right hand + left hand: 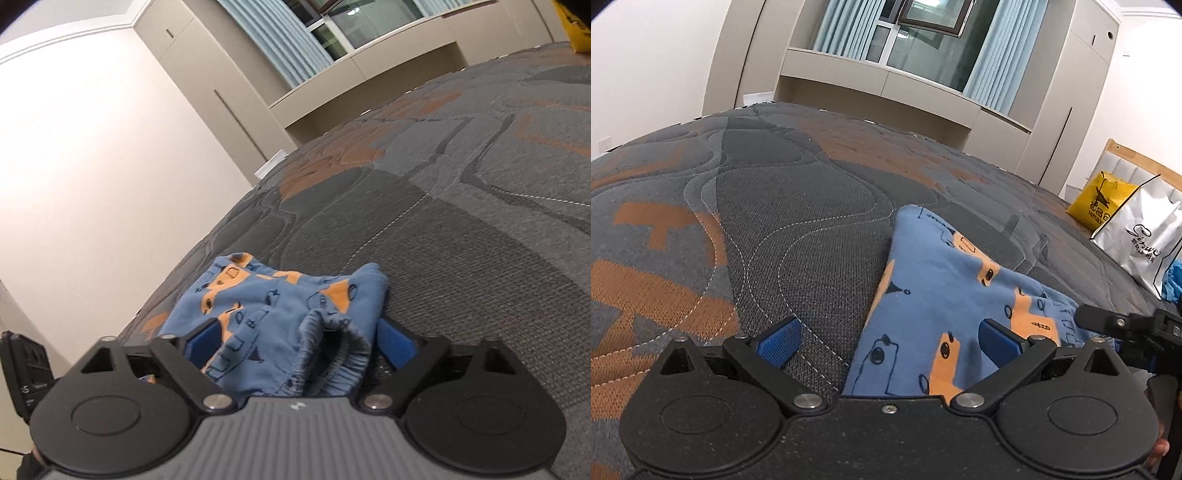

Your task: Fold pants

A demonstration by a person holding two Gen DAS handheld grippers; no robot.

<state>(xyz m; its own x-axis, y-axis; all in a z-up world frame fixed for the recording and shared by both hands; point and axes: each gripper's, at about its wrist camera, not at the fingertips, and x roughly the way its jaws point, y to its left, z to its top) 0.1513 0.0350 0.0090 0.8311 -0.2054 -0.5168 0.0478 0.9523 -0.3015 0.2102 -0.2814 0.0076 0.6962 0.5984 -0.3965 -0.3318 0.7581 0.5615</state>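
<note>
Blue pants (934,295) with orange print; grey-and-orange quilted mattress (757,206).

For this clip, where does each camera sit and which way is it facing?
Left wrist: on the left hand-held gripper, looking along its open fingers over the blue printed pants on the quilted mattress toward the window; the right hand-held gripper enters at right.
Right wrist: on the right hand-held gripper, view tilted, pants waistband between its open fingers.
Shared: pants, mattress, window.
</note>
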